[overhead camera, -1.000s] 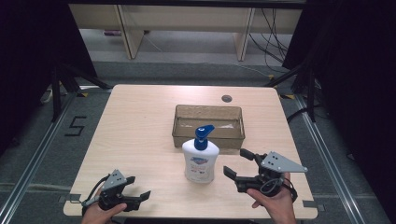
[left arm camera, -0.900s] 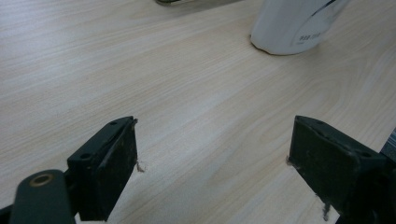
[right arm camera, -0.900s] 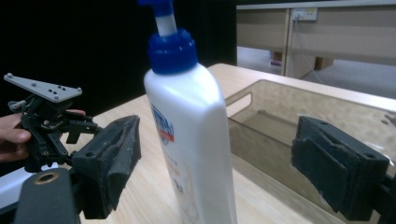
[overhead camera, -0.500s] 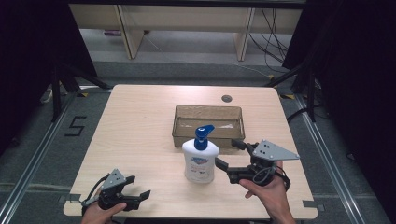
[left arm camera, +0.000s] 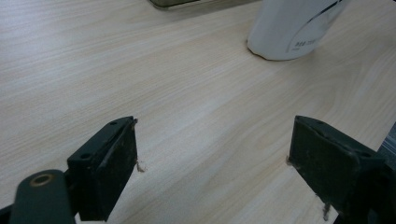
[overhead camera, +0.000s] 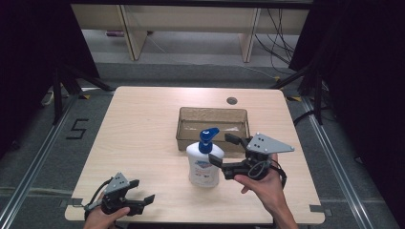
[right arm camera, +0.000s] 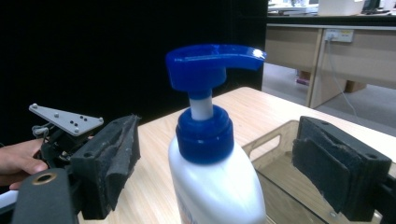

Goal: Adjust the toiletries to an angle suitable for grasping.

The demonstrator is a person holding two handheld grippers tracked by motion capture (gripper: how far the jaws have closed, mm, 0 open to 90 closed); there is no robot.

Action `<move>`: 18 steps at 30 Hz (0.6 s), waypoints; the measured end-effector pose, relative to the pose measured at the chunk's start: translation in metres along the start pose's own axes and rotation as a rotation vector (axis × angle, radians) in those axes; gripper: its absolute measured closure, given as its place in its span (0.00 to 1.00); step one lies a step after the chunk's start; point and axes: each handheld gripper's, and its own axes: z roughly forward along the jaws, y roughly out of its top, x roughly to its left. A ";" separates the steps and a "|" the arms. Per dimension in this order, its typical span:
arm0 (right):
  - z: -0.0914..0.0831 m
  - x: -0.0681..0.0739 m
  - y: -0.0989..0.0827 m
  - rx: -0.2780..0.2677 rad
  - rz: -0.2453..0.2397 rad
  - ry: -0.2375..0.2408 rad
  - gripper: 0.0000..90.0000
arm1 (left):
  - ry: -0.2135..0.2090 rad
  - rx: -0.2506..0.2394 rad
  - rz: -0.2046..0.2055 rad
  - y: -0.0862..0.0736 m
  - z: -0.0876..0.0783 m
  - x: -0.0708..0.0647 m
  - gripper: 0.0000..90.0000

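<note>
A white pump bottle [overhead camera: 203, 164] with a blue pump head [overhead camera: 209, 136] stands upright at the table's middle front, just before a translucent brown bin [overhead camera: 213, 125]. My right gripper [overhead camera: 225, 150] is open at the bottle's right side. In the right gripper view the bottle [right arm camera: 215, 191] and its pump head [right arm camera: 212, 63] stand between the two jaws with a gap on each side, not touching. My left gripper [overhead camera: 142, 192] rests open and empty at the front left. In the left gripper view the bottle's base [left arm camera: 294, 28] is ahead to the right.
The bin [right arm camera: 280, 154] looks empty and lies right behind the bottle. The wooden table [overhead camera: 143, 129] has a small round hole [overhead camera: 232, 100] at the back right. In the right gripper view the left gripper [right arm camera: 65, 123] and its hand [right arm camera: 18, 161] show beyond the bottle.
My right gripper has moved left and a little away from me, so its open jaws now bracket the bottle. The left gripper and the bottle have stayed put.
</note>
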 end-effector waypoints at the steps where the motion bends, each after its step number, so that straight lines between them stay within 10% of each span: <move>1: 0.003 -0.001 0.000 0.004 0.004 0.006 0.17 | 0.008 0.007 -0.002 0.000 -0.001 0.000 0.16; 18: 0.030 -0.002 0.004 0.009 -0.034 0.036 0.17 | 0.027 0.018 -0.007 -0.001 -0.003 0.002 0.16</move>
